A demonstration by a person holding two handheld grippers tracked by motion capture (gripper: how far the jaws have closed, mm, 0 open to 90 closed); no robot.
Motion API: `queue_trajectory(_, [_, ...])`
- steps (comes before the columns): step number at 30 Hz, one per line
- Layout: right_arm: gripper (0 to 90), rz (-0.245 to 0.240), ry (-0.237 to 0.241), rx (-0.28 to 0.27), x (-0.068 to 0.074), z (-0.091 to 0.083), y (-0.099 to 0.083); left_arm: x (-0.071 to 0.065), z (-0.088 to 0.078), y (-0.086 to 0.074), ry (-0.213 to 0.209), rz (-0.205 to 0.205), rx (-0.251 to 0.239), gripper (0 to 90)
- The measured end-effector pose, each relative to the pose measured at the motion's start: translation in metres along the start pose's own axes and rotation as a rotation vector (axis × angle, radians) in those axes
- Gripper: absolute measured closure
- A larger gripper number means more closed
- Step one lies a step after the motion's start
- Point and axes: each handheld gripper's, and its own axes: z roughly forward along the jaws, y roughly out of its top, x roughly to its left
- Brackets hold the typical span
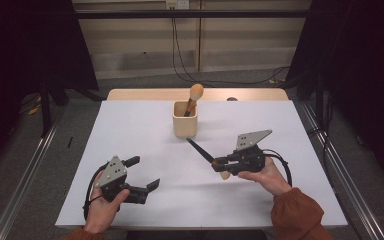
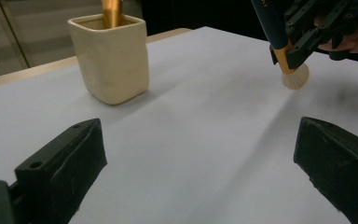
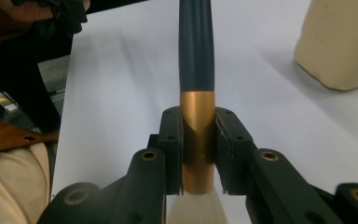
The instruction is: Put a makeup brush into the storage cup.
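A makeup brush point(image 1: 202, 150) with a dark handle, gold ferrule point(image 3: 196, 135) and pale bristles point(image 2: 294, 78) is held just above the white table. My right gripper point(image 1: 221, 163) is shut on the ferrule, handle pointing toward the cup. The cream square cup point(image 1: 185, 119) stands at the table's far middle with a second brush point(image 1: 194, 97) upright in it, bristles up. My left gripper point(image 1: 144, 174) rests open near the front left, nothing between its jaws. The cup point(image 2: 109, 58) appears ahead of it, and the right gripper point(image 2: 317, 32) at the upper right.
The white table top point(image 1: 130, 130) has a wooden strip point(image 1: 145, 94) along its far edge. Metal rails run along both sides on the floor. Cables point(image 1: 190, 70) hang down the back wall. A person's hands and rust-coloured sleeves come in from the bottom.
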Motion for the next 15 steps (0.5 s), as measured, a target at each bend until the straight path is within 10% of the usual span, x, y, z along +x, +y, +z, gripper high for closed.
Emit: queue_trajectory(15, [74.6, -0.073, 0.074, 0.175, 0.014, 0.011, 0.007, -0.014, 0.018, 0.015, -0.069, 0.076, 0.088, 1.6])
